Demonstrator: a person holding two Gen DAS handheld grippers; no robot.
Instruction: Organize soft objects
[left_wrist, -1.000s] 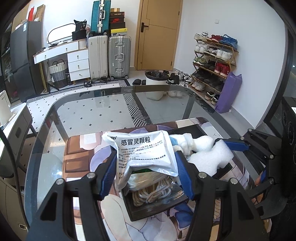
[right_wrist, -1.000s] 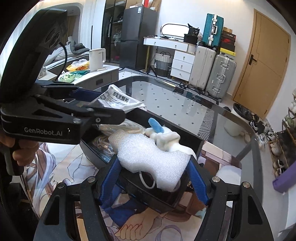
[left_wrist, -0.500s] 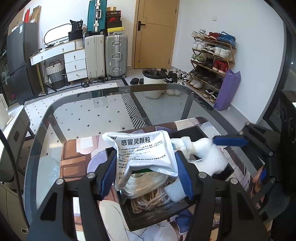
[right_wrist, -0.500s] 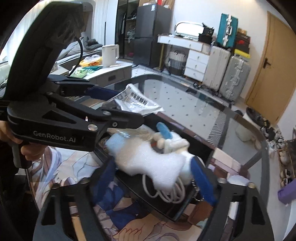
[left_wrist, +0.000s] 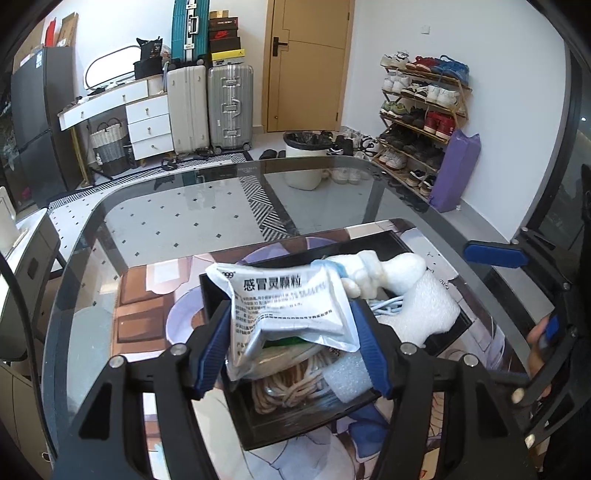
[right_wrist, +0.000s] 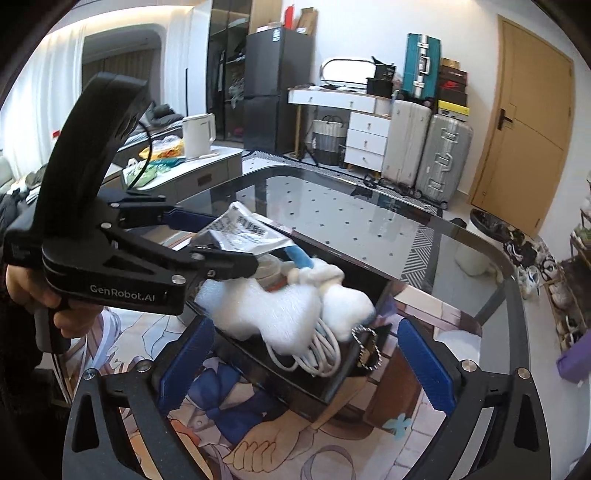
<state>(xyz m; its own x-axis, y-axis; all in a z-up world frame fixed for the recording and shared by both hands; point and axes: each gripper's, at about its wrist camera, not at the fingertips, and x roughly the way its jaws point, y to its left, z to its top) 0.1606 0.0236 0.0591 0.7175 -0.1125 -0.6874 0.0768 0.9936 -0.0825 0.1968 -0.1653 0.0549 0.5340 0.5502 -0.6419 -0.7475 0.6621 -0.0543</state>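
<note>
Foam piece (right_wrist: 280, 314) lies released in the black tray (right_wrist: 332, 391) atop cable (right_wrist: 317, 354) and plush (right_wrist: 343, 302); right gripper (right_wrist: 306, 362), jaws just spread, clear; left gripper (left_wrist: 291, 347) clamps sachet (left_wrist: 291, 306) over the tray; glass table (left_wrist: 184, 221) beyond lies bare.

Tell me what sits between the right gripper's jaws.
Nothing is gripped: the right gripper is open, with the tray's near edge and white cable between, per the right wrist view.

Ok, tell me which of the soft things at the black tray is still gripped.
The silver medicine packet: the left gripper pinches it between its blue pads. The white foam piece, plush toy and coiled cable lie loose in the black tray.
</note>
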